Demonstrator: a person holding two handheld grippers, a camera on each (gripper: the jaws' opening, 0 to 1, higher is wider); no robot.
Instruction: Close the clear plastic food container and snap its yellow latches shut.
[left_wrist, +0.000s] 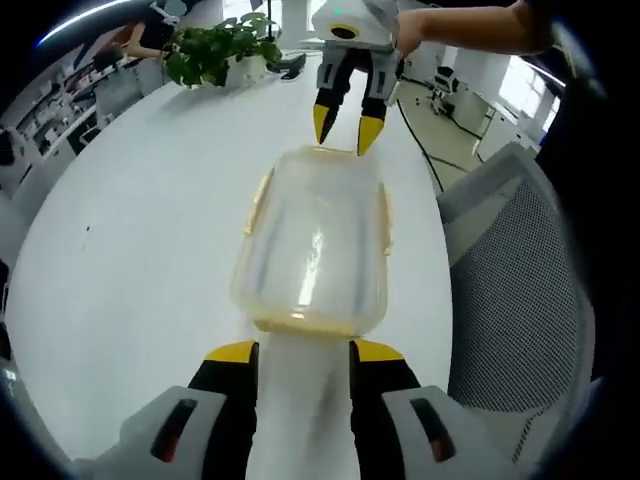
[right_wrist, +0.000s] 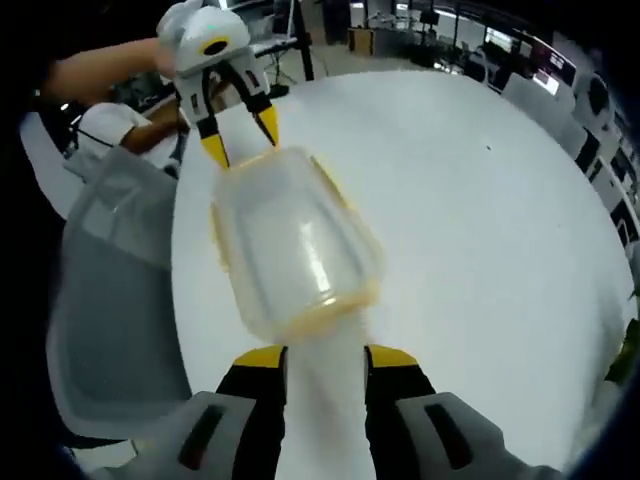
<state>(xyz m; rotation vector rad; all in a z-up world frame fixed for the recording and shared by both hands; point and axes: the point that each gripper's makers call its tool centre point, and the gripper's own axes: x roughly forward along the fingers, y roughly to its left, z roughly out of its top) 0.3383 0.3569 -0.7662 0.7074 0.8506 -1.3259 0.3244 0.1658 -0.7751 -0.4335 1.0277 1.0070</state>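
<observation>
The left gripper stood open just short of the near end of the container, holding nothing. The container lay lid-on on the white tabletop, its long axis running straight between the two. The right gripper, also open and empty, faced the opposite end, about equally near.

Clear container, yellow latches, white table
</observation>
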